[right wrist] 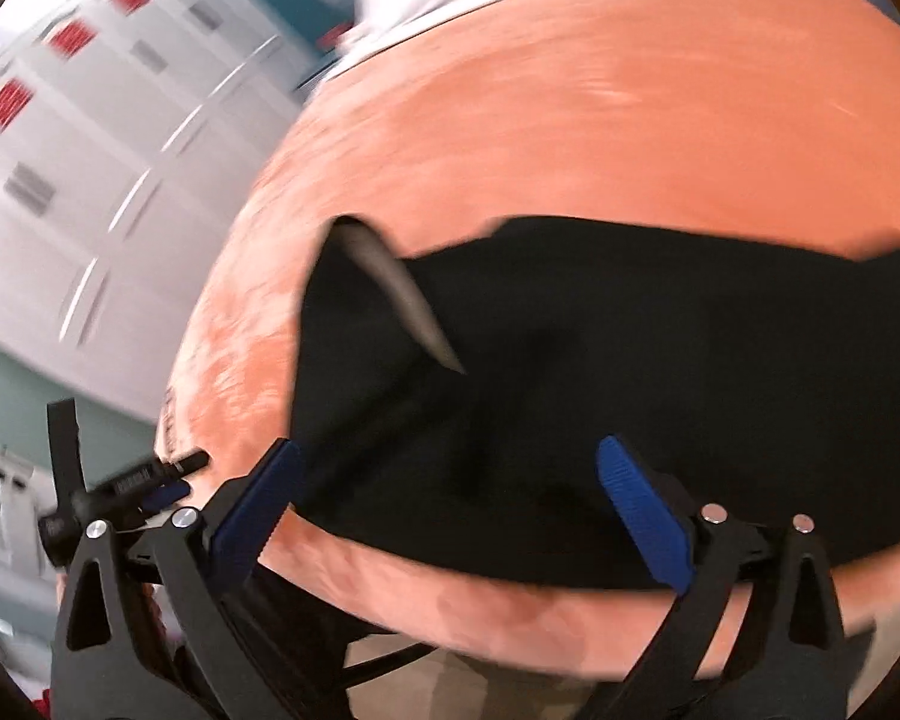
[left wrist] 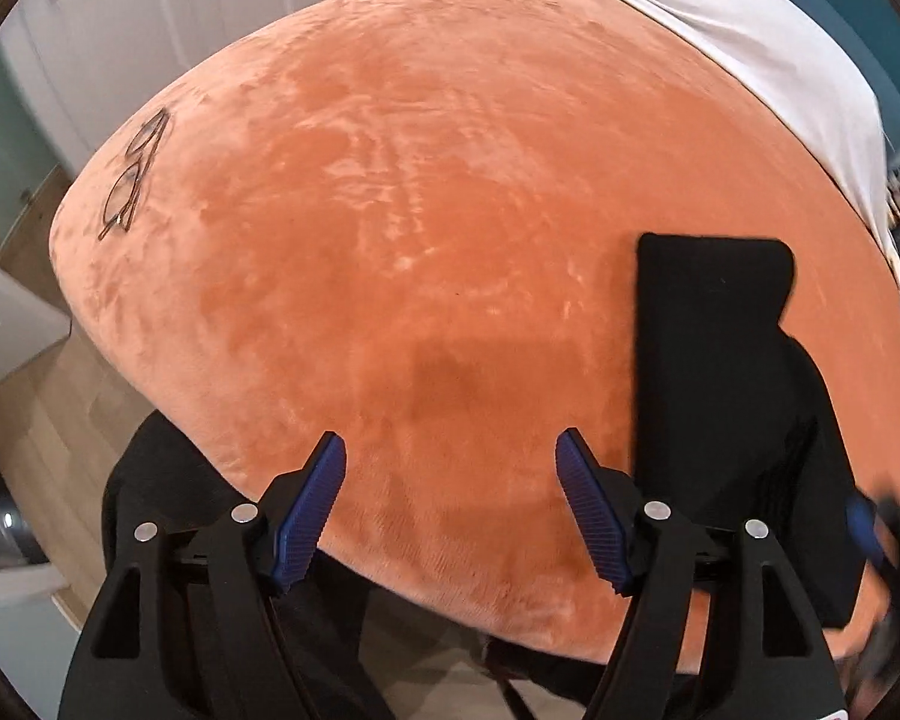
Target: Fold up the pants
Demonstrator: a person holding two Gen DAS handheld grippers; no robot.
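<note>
The black pants (left wrist: 714, 360) lie folded into a compact strip on the right side of an orange plush bed cover (left wrist: 420, 210). My left gripper (left wrist: 450, 450) hangs open over bare orange plush to the left of the pants, with nothing between its blue pads. In the right wrist view the pants (right wrist: 630, 390) spread wide across the cover, and a grey inner flap (right wrist: 402, 300) sticks up at their left end. My right gripper (right wrist: 449, 444) is open above the pants' near edge, its pads not pressing on the cloth. This view is blurred.
A pair of thin-framed glasses (left wrist: 135, 174) rests on the cover's far left. White bedding (left wrist: 750, 48) lies along the far right edge. White cupboard doors (right wrist: 90, 150) stand beyond the bed, and wooden floor (left wrist: 42, 420) shows at the left.
</note>
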